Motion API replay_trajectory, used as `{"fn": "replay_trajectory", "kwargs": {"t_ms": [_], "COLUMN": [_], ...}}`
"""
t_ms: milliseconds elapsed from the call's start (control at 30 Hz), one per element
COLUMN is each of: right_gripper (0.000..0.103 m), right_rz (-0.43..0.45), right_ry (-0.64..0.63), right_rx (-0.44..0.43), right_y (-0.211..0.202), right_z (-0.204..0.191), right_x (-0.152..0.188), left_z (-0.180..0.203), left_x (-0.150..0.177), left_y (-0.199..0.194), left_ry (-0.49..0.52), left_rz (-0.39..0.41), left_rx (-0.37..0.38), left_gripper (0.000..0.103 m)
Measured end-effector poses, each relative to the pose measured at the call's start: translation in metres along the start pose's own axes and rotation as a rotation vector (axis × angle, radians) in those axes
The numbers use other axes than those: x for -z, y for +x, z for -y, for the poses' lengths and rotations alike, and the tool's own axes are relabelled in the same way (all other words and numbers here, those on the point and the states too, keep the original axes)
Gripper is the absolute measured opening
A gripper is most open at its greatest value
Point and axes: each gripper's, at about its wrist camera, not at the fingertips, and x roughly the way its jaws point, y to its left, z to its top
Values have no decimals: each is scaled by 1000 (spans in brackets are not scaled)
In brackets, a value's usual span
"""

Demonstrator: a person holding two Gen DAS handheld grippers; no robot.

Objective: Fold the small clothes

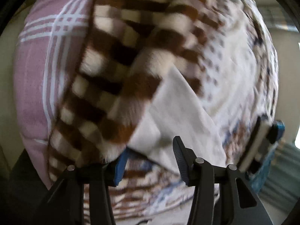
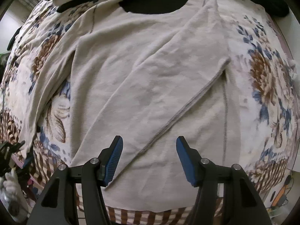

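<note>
Cream long-sleeved shirt [image 2: 150, 71] spread flat on floral bedspread [image 2: 266, 78], black collar at 12 o'clock, one sleeve folded across. Right hand-held gripper [image 2: 149, 159] wide above hem at 6 o'clock. Left hand-held gripper [image 1: 150, 161] wide, white cloth [image 1: 178, 116] between fingers.

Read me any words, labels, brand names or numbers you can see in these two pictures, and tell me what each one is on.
No readable text in either view.
Cream shirt: plain, no print or tag showing; black collar bare.
Floral bedspread: pattern only.
Brown checked blanket and pink plaid cloth: patterns only, and blurred.
White cloth: blank.
Left tongs and right tongs: no markings visible.
</note>
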Motion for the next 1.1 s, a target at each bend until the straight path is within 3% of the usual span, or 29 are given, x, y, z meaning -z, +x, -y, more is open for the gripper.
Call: {"fn": "replay_trajectory", "kwargs": {"t_ms": [67, 100, 167, 267, 333, 433, 467, 567, 633, 733, 833, 967, 1067, 1100], "right_gripper": [61, 61, 61, 61, 62, 81, 81, 81, 81, 81, 81, 81, 81, 81], "right_rz": [6, 11, 17, 4, -18, -44, -51, -75, -84, -105, -129, -162, -185, -191], "right_ry": [4, 5, 3, 8, 13, 24, 35, 75, 117, 178, 231, 305, 340, 349], "right_rx": [0, 0, 17, 69, 87, 74, 68, 57, 48, 43, 70, 101, 114, 111], "right_y": [0, -1, -1, 9, 14, 23, 25, 27, 25, 21, 20, 25, 30, 31], "right_z": [2, 2, 4, -3, 1, 8, 12, 29, 45, 74, 106, 146, 167, 172], "right_x": [-3, -3, -4, -10, -10, -5, -2, 8, 19, 38, 59, 88, 106, 111], "left_z": [1, 7, 22, 56, 95, 141, 150, 182, 197, 188, 156, 104, 71, 60], "left_x": [-3, -1, 2, 20, 47, 100, 118, 193, 263, 346, 421, 476, 493, 499], "left_y": [-7, -14, -32, -59, -77, -93, -96, -93, -76, -48, -14, 24, 49, 63], "left_ry": [-30, -14, 56, 249, 469, 773, 856, 1141, 1363, 1607, 1813, 1992, 2073, 2095], "left_rz": [67, 123, 214, 310, 372, 407, 398, 327, 236, 63, -128, -295, -381, -407], "left_rx": [-15, -37, -39, -42, -45, -14, 3, 81, 141, 186, 184, 127, 44, -28], "left_gripper": [24, 1, 2, 1, 1, 1, 1, 1, 1, 1, 1, 2, 3, 6]}}
